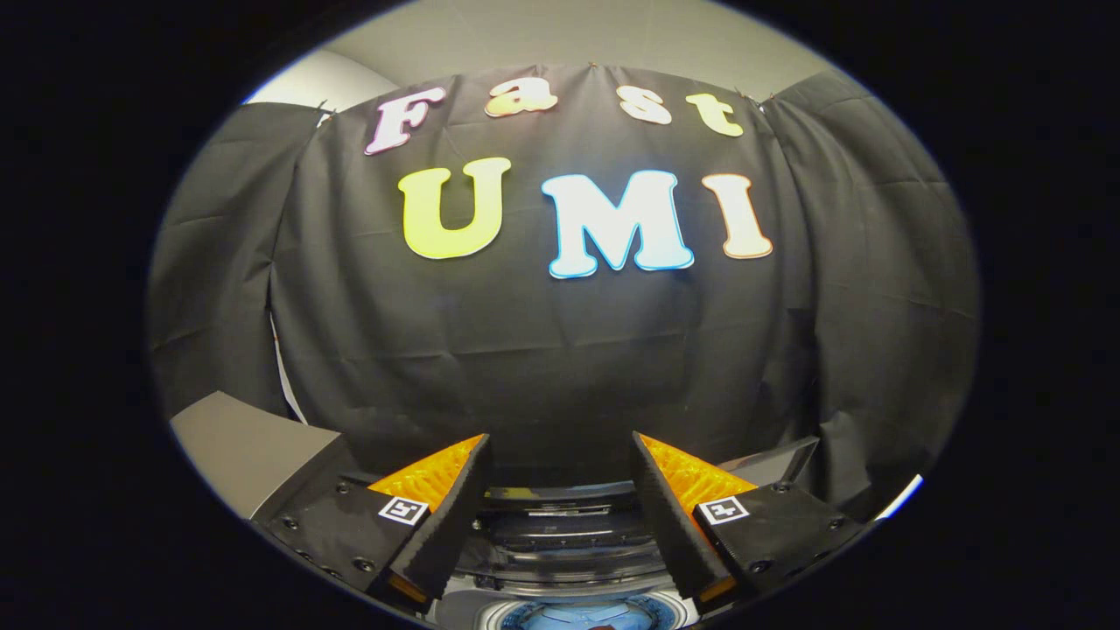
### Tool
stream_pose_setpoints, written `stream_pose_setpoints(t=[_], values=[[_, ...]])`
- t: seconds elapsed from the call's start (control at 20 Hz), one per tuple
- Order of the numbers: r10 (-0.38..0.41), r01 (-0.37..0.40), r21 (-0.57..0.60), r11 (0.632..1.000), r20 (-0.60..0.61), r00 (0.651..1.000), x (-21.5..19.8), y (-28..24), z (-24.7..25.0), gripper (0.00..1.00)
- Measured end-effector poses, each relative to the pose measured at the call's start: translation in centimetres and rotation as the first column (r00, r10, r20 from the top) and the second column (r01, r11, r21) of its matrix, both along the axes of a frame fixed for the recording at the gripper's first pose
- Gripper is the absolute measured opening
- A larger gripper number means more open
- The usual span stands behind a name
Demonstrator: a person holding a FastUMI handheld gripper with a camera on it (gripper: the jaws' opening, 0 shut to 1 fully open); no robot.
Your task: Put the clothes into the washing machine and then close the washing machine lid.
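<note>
Below, washing machine between and under the fingers, tool spread wide, holding nothing.

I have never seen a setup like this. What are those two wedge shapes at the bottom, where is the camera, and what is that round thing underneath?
The camera rides on a hand-held gripper, a two-finger tool that a person carries; there is no robot arm. It looks forward along the two fingers, which are the wedges you see. They stand apart, open, with nothing between them. Low between and below the fingers is the top of a washing machine, and the round opening of its drum shows something bluish inside; I cannot tell what it is. A grey panel beside the machine may be its raised lid, but that is not certain. Beyond hangs the booth's black cloth wall.
</note>
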State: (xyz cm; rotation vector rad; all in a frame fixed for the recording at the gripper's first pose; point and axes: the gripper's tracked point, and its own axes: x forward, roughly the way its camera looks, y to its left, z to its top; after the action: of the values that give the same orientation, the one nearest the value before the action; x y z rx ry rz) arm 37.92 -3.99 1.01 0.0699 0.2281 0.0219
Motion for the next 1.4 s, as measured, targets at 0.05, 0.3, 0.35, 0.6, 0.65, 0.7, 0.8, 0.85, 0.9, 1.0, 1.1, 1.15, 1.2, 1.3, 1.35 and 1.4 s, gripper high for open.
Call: stream_pose_setpoints(t=[0.05, 0.3, 0.35, 0.6, 0.65, 0.7, 0.8, 0.85, 0.9, 1.0, 1.1, 1.15, 1.2, 1.3, 1.35, 1.4], values=[[-0.006, 0.006, 0.005, 1.0, -0.014, 1.0, 0.6, -0.1, -0.5, 0.97], [0.005, -0.005, -0.062, 0.998, 0.002, 1.0, 1.7, 0.1, -1.0, 0.96], [0.005, -0.005, -0.068, 0.998, 0.005, 1.0, 1.5, 0.0, -1.3, 0.96], [0.006, -0.003, -0.059, 0.998, 0.049, 0.999, 0.4, 0.0, -1.1, 0.97], [0.007, -0.004, -0.053, 0.999, 0.056, 0.998, 0.1, -0.1, -1.1, 0.97], [0.009, -0.006, -0.049, 0.999, 0.058, 0.998, -0.1, -0.1, -1.1, 0.97], [0.013, -0.009, -0.052, 0.999, 0.066, 0.998, -0.6, -0.1, -1.1, 0.97], [0.013, -0.009, -0.053, 0.999, 0.069, 0.998, -0.8, -0.1, -1.0, 0.97], [0.013, -0.009, -0.052, 0.999, 0.072, 0.997, -1.1, -0.1, -1.1, 0.97], [0.013, -0.009, -0.051, 0.999, 0.08, 0.997, -1.8, -0.2, -1.1, 0.97], [0.016, -0.011, -0.053, 0.999, 0.089, 0.996, -2.4, -0.1, -1.1, 0.97], [0.018, -0.013, -0.053, 0.999, 0.093, 0.995, -2.9, -0.1, -1.1, 0.97], [0.02, -0.015, -0.051, 0.999, 0.097, 0.995, -3.4, -0.2, -1.1, 0.97], [0.024, -0.019, -0.054, 0.998, 0.105, 0.994, -4.4, -0.2, -1.2, 0.97], [0.026, -0.02, -0.054, 0.998, 0.109, 0.994, -4.9, -0.2, -1.3, 0.97], [0.029, -0.023, -0.055, 0.998, 0.112, 0.993, -5.4, -0.2, -1.3, 0.97]])
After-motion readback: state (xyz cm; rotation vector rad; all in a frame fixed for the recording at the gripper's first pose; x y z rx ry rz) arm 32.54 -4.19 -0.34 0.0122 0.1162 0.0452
